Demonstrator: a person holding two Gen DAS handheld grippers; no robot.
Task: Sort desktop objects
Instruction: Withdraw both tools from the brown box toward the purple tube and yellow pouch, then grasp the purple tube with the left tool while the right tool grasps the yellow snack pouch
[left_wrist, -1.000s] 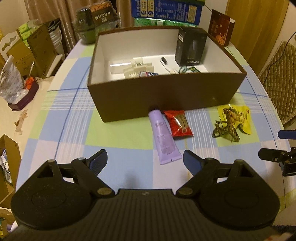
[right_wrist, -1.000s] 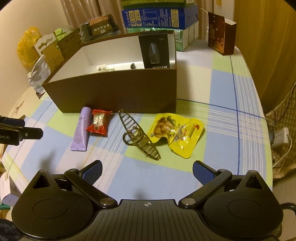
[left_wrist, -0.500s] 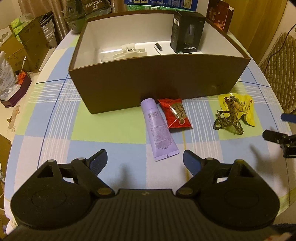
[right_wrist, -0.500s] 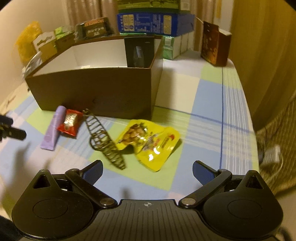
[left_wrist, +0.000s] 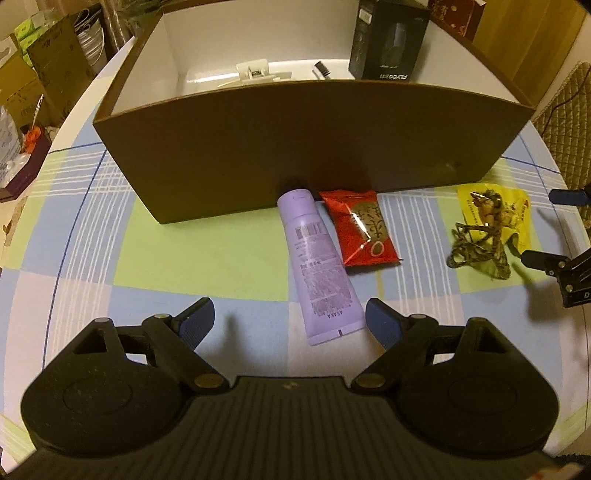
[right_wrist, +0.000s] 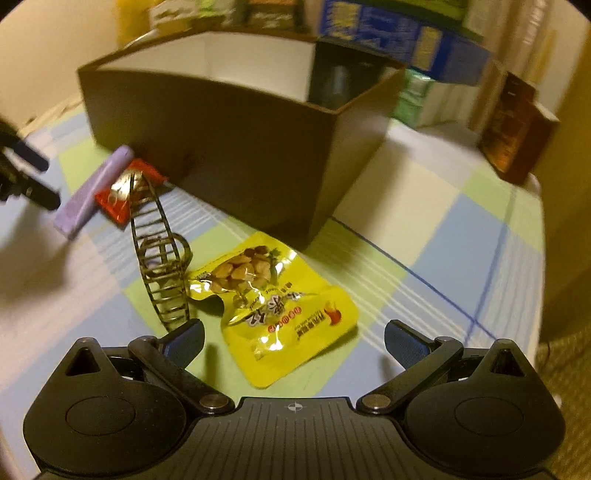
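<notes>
A purple tube (left_wrist: 319, 266) lies on the checked cloth with its cap at the brown box (left_wrist: 295, 147). A red snack packet (left_wrist: 360, 232) lies right of it. Further right, a wire hair clip (left_wrist: 480, 247) overlaps a yellow snack packet (left_wrist: 495, 210). My left gripper (left_wrist: 290, 321) is open, low over the tube's crimped end. My right gripper (right_wrist: 293, 339) is open, its fingers either side of the yellow packet (right_wrist: 280, 310), not touching it. The clip (right_wrist: 159, 258) is by its left finger. Each gripper shows in the other's view: right (left_wrist: 550, 227), left (right_wrist: 37, 177).
A black carton (left_wrist: 388, 40) and small white items are inside the box. Stacked blue and green cartons (right_wrist: 406, 37) and a dark brown carton (right_wrist: 517, 129) stand behind. A chair (left_wrist: 569, 129) is off the right edge; boxes and bags (left_wrist: 37, 74) crowd the left.
Both grippers have sunk toward the table. The left came closer to the purple tube. The right rolled and closed in on the yellow packet. Jaws kept their width.
</notes>
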